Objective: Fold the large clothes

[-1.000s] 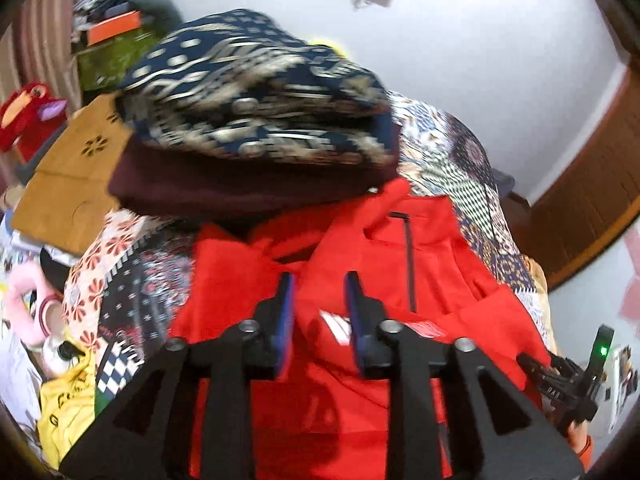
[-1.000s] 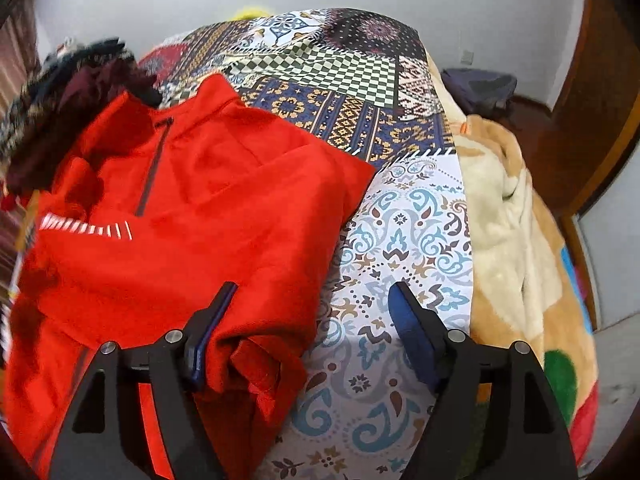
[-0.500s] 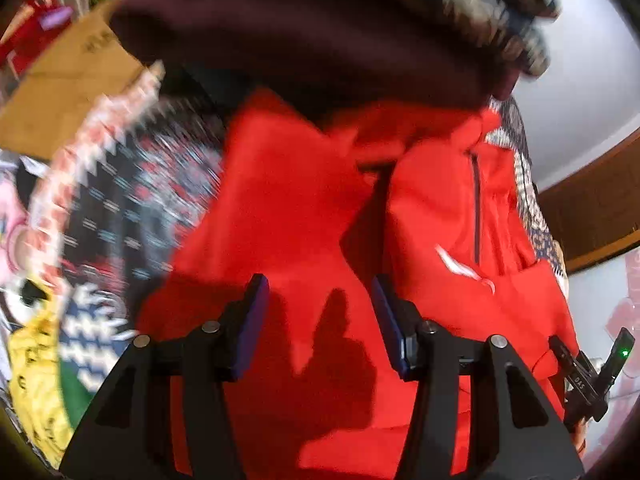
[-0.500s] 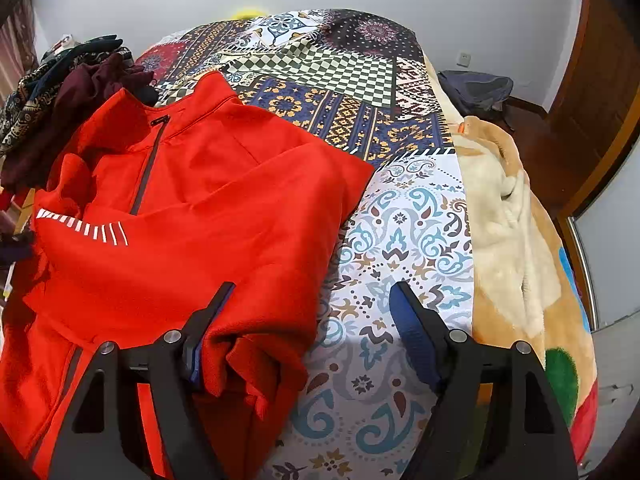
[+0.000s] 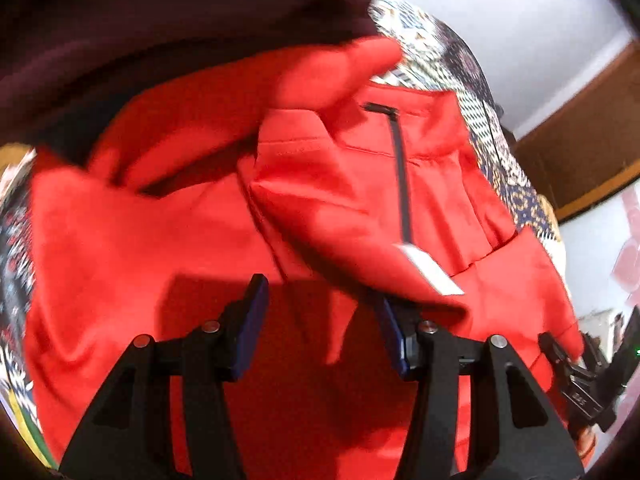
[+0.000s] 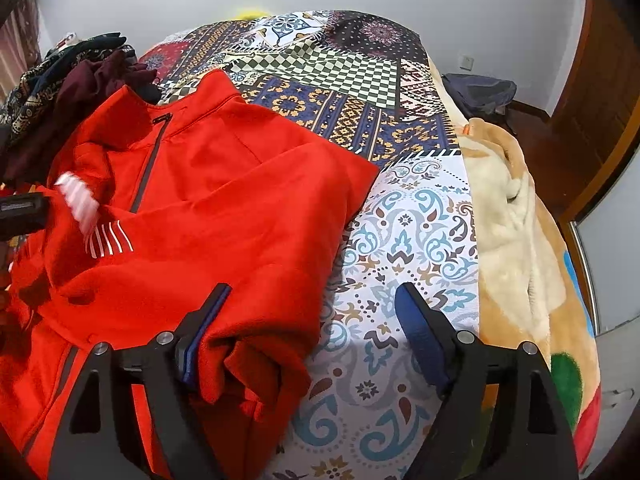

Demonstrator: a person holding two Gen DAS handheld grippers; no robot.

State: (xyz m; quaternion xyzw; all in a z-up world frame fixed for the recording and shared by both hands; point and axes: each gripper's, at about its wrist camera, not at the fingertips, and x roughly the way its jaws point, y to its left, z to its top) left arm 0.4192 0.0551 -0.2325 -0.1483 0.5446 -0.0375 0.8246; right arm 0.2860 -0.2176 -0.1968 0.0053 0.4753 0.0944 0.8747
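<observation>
— So, counted up on the bed?
— One red jacket, spread flat on the patchwork bedspread, collar toward the far wall. One dark zipper down the chest. One patch of white stripes on the folded sleeve.
— And the tools?
— Two. Left tool spread, low over the jacket's body, a fold edge draped on its right finger, nothing pinched between the pads. Right tool spread wide, jaws just opened further, one bunched sleeve cuff lying between them beside the left pad, not squeezed.
— Other cloth nearby?
— One heap of clothes at the jacket's collar end: one maroon piece, one navy patterned piece on top. One cream plush blanket along the bed's right edge. One dark bag on the floor by the wall.
— Blur anywhere?
— Yes, left view smeared, stripes hard to count.
</observation>
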